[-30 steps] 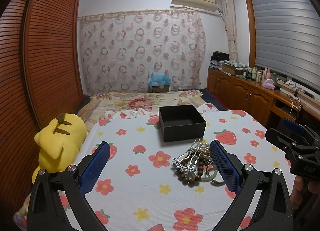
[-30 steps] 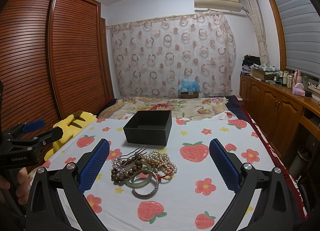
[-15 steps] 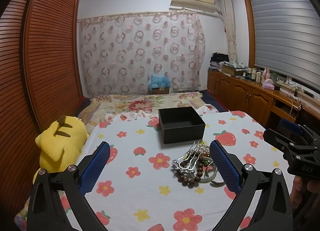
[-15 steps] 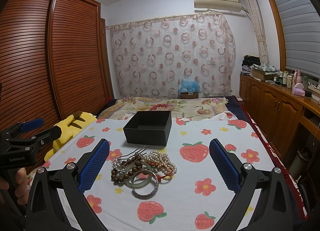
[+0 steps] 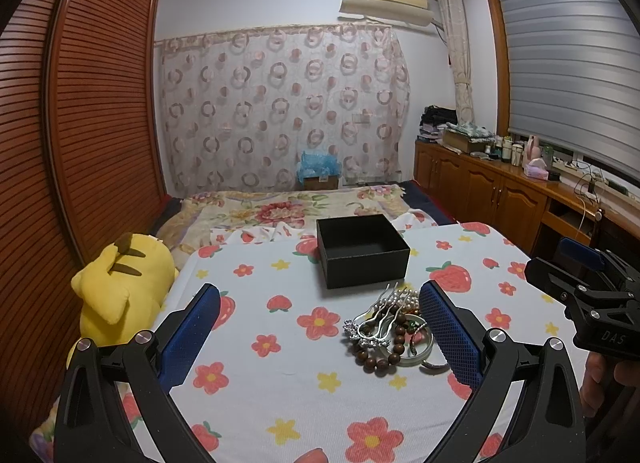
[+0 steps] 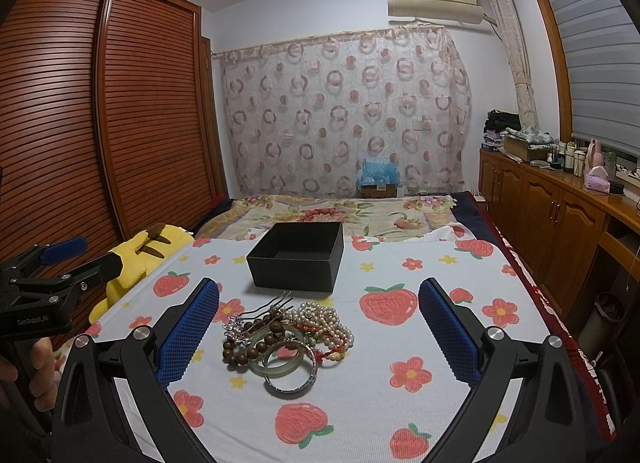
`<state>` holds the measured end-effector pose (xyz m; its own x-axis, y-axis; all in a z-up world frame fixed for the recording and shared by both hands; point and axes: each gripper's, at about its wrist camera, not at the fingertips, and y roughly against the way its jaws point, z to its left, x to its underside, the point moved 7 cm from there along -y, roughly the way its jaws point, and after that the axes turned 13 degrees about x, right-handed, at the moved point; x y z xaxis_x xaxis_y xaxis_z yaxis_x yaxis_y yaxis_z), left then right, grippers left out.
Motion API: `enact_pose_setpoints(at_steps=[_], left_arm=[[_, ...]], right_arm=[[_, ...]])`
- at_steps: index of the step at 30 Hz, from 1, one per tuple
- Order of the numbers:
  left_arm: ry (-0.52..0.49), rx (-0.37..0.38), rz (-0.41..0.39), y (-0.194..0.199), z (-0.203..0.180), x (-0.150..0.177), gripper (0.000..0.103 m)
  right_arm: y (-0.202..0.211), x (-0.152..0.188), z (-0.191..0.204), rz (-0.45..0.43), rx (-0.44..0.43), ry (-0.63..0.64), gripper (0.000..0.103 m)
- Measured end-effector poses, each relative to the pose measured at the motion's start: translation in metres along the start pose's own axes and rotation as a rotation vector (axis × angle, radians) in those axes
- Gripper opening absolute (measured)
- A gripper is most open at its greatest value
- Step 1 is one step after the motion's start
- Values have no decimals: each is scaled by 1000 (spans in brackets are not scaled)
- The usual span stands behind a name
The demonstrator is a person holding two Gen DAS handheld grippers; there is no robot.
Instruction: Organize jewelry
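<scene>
A pile of jewelry (image 6: 286, 337) lies on the flowered tablecloth: a silver hairpin (image 6: 256, 313), brown wooden beads (image 6: 244, 351), a pearl necklace (image 6: 324, 319), a jade bangle (image 6: 280, 369) and a silver bangle (image 6: 296, 385). An open, empty black box (image 6: 298, 261) stands just behind it. My right gripper (image 6: 318, 329) is open, hovering with the pile between its fingers. My left gripper (image 5: 320, 337) is open and empty, left of the pile (image 5: 394, 337); its right finger hides part of it. The box also shows in the left wrist view (image 5: 362, 251).
A yellow plush toy (image 5: 116, 289) lies at the table's left edge. A bed with a floral quilt (image 6: 332, 215) is behind the table. Wooden cabinets (image 6: 560, 223) run along the right wall and a slatted wardrobe (image 6: 100, 123) along the left.
The left gripper has drifted slightly; the jewelry and box sit a little lower in its view. The right gripper and the jewelry have not visibly moved.
</scene>
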<state>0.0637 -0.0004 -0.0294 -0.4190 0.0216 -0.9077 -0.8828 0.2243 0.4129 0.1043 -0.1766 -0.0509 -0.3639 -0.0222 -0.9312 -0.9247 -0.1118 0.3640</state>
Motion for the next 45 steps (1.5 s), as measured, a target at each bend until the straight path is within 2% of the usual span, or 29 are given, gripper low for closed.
enact_pose_setpoints(at_steps=[26, 30, 34, 40, 45], left_arm=[[-3, -1, -1, 0, -1, 0, 97], [5, 2, 29, -6, -10, -1, 97], [14, 17, 72, -14, -1, 12, 97], [16, 32, 124, -41, 12, 35, 97], [9, 62, 179, -57, 14, 48, 97]], right_arm=[[-1, 3, 1, 8, -3, 5, 101], [-12, 12, 4, 37, -26, 26, 101], [-23, 25, 11, 76, -59, 47, 100], [-43, 47, 16, 153, -76, 99, 85], [-62, 66, 21, 245, -121, 140, 63]])
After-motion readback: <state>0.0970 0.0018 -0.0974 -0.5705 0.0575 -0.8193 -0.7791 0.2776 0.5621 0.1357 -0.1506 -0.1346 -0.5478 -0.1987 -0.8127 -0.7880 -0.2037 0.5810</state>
